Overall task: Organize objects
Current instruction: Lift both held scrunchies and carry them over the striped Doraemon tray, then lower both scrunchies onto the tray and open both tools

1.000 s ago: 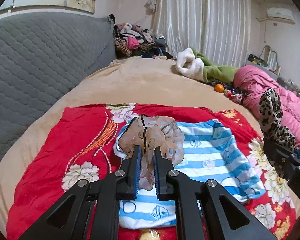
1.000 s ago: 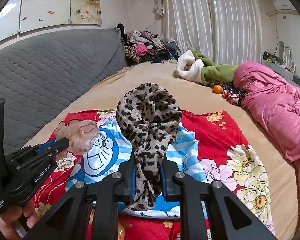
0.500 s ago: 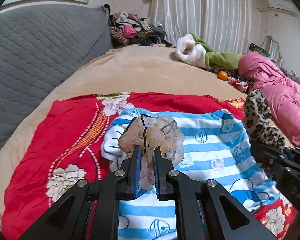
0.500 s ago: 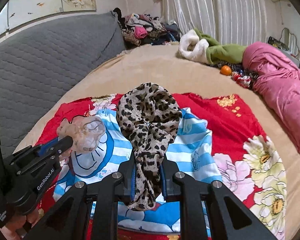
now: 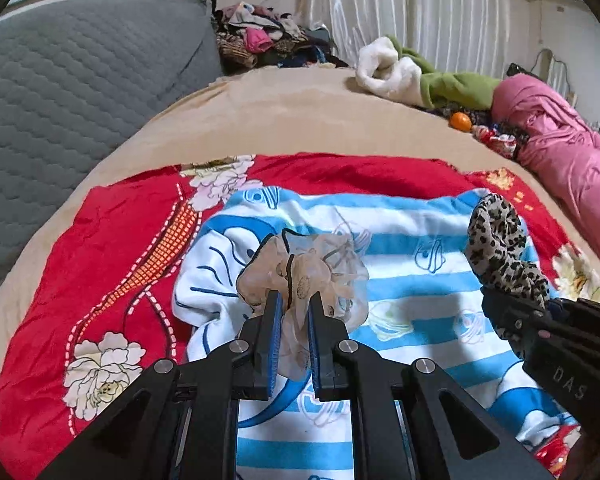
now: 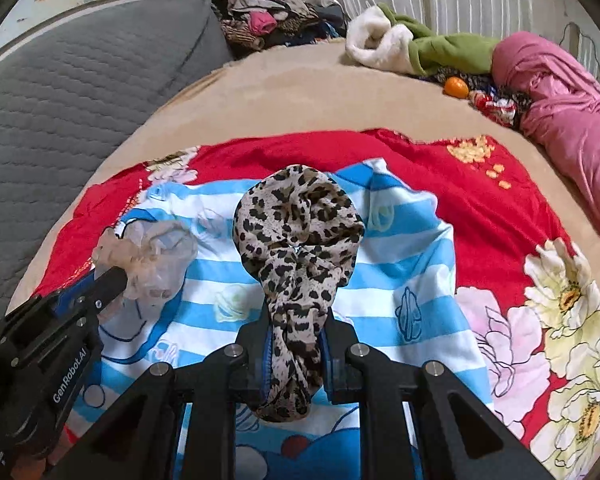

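Two claws point down at the bed point(image 5: 300, 120), side by side. The left claw point(image 5: 293, 312) is clenched on a see-through beige scrunchie point(image 5: 304, 268). The puffy scrunchie has a thin dark edge, and it sticks up past the blue pads. The right claw point(image 6: 296, 344) is clenched on a leopard scrunchie point(image 6: 298, 224). This one is tan with black spots, and it bunches into a round ball above the claw. There are two scrunchies, one in each claw. Both hang just over a blue and white striped cloth point(image 6: 400, 264) with cartoon pictures on it. That cloth lies on a red flower blanket point(image 5: 112, 248). In the left view the right claw pokes in from the right edge with its spotted scrunchie. Far away on the bed are one small orange point(image 5: 460, 121), one pink quilt point(image 5: 560, 152) on the right, and one green and white fluffy thing point(image 5: 420, 76). A gray headboard point(image 5: 72, 80) is on the left.
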`<state>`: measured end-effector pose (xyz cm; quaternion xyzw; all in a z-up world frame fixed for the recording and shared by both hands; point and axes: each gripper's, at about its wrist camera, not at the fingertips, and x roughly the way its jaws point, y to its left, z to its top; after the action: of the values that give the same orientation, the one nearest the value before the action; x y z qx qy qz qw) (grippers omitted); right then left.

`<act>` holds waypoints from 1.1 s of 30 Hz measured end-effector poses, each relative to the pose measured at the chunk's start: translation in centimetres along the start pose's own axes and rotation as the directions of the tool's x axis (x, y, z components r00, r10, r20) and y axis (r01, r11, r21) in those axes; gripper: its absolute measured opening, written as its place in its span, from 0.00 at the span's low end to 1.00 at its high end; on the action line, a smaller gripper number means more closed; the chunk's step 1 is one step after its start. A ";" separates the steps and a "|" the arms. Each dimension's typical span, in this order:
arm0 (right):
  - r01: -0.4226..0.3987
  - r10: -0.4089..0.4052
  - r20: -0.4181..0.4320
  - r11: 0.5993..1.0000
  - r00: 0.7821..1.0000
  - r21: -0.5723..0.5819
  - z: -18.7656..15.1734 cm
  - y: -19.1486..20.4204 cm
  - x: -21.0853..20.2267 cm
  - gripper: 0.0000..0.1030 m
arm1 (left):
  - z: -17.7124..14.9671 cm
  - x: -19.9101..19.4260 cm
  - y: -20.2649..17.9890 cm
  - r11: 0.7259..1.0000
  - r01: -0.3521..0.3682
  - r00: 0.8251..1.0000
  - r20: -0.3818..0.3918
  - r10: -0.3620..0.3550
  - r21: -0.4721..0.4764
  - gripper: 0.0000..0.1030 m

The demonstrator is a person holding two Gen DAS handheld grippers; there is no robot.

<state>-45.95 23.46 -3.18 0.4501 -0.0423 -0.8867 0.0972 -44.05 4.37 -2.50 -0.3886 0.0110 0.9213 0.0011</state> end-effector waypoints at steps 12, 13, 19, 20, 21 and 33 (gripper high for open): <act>0.034 -0.034 -0.068 0.999 0.997 0.006 -0.1 -1.0 3.6 0.18 | -0.8 2.8 -0.3 1.000 -0.004 1.000 -0.016 0.004 0.004 0.16; 0.037 -0.036 -0.072 0.999 0.997 0.006 -0.2 -1.1 3.8 0.18 | -0.9 2.9 -0.2 1.000 -0.003 1.000 -0.017 0.003 0.001 0.16; 0.045 -0.044 -0.105 0.999 0.994 0.003 -0.6 -1.4 5.0 0.19 | -1.2 3.8 -0.1 1.000 -0.018 0.999 -0.035 0.018 -0.007 0.25; 0.046 -0.045 -0.106 0.999 0.993 0.001 -0.7 -1.3 5.1 0.19 | -1.2 3.9 0.0 1.000 -0.019 0.999 -0.037 0.019 -0.006 0.25; 0.049 -0.048 -0.101 0.999 0.994 -0.001 -0.7 -1.3 5.1 0.19 | -1.2 4.0 -0.1 1.000 -0.019 0.999 -0.038 0.019 -0.003 0.25; 0.070 -0.073 -0.090 0.997 0.993 -0.037 -0.9 -0.6 5.3 0.21 | -1.4 4.5 -0.3 1.000 -0.023 0.998 -0.055 0.024 0.007 0.54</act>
<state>-48.32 22.92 -7.98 0.4897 -0.0066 -0.8686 0.0750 -46.15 4.57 -6.68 -0.4137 0.0184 0.9102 -0.0089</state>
